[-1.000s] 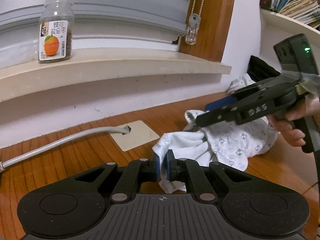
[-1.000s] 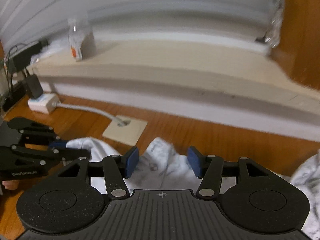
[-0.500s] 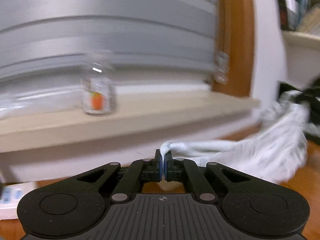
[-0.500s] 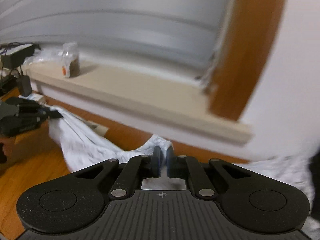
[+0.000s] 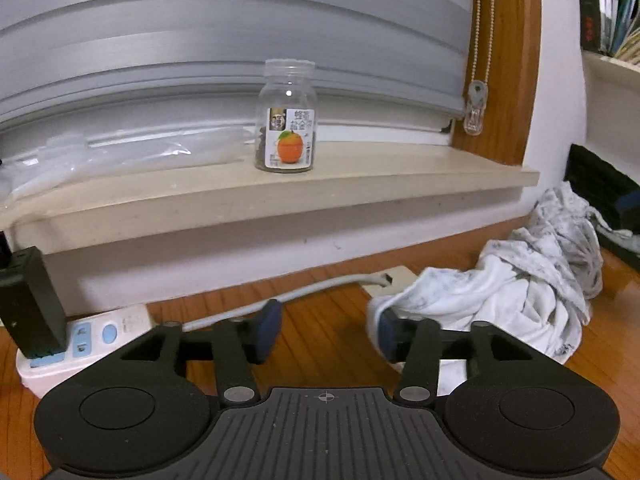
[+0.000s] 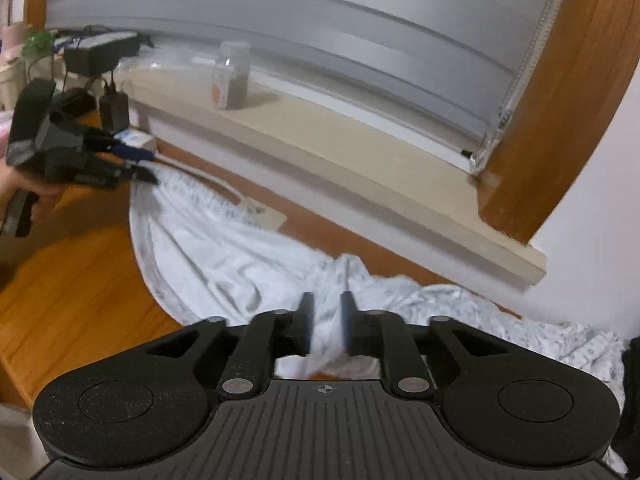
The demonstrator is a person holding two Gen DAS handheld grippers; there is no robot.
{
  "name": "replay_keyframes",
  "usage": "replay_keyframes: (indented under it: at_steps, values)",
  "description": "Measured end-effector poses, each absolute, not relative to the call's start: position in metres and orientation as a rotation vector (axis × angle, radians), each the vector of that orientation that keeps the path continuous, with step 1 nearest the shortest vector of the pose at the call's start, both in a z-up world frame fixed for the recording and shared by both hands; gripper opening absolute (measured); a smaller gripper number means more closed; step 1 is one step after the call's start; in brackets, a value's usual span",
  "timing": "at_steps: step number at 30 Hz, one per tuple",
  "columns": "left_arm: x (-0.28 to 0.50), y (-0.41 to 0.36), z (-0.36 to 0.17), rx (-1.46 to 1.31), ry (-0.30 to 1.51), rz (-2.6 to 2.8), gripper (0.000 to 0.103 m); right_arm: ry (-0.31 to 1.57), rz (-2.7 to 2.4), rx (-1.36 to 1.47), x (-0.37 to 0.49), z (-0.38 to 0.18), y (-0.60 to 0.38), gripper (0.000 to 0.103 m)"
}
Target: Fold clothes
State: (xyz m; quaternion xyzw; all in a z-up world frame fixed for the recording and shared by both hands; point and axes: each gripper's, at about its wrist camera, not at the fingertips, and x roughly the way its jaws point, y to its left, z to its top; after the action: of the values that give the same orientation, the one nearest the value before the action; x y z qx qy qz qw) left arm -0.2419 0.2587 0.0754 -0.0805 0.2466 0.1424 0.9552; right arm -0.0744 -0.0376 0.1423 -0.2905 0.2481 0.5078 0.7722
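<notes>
White printed cotton garment (image 6: pixel 224 252) lies spread and rumpled on the wooden floor (image 6: pixel 72 280): light, limp. I'd pinch hems. Left gripper (image 5: pixel 326 330) gapes empty; right gripper (image 6: pixel 326 322), slightly parted, straddles cloth.

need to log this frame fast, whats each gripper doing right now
left gripper: open, holding nothing; the white garment lies against its right finger.
right gripper: part open, garment cloth between its fingers; whether it grips cannot be told.

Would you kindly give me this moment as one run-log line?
left hand-held gripper: open, empty | right hand-held gripper: slightly open, cloth between fingers | white patterned garment: spread on wooden floor | fold: not started
</notes>
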Motion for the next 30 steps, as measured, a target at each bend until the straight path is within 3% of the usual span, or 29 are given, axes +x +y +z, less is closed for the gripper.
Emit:
replay_keyframes:
  at_steps: [2, 4, 16, 18, 19, 20, 30]
  values:
    - [-0.245, 0.258, 0.078, -0.165, 0.499, 0.278, 0.061, 0.546, 1.097, -0.633, -0.072, 0.135, -0.029, 0.034]
    - [-0.248, 0.256, 0.082, -0.160, 0.495, 0.270, 0.064, 0.555, 1.093, -0.636, -0.069, 0.128, -0.020, 0.037]
    - [-0.233, 0.237, 0.089, -0.163, 0.485, 0.211, 0.068, 0.648, 1.070, -0.617, -0.040, 0.059, 0.036, 0.038]
    - [-0.221, 0.232, 0.085, -0.165, 0.496, 0.191, 0.068, 0.657, 1.063, -0.629, -0.036, 0.051, 0.037, 0.035]
    - [-0.215, 0.229, 0.082, -0.167, 0.506, 0.182, 0.068, 0.659, 1.062, -0.642, -0.035, 0.048, 0.036, 0.017]
    - [-0.208, 0.227, 0.080, -0.167, 0.514, 0.174, 0.068, 0.659, 1.062, -0.658, -0.034, 0.048, 0.032, 0.010]
    - [-0.139, 0.206, 0.062, -0.168, 0.582, 0.069, 0.068, 0.502, 0.959, -0.625, -0.017, 0.099, -0.062, 0.008]
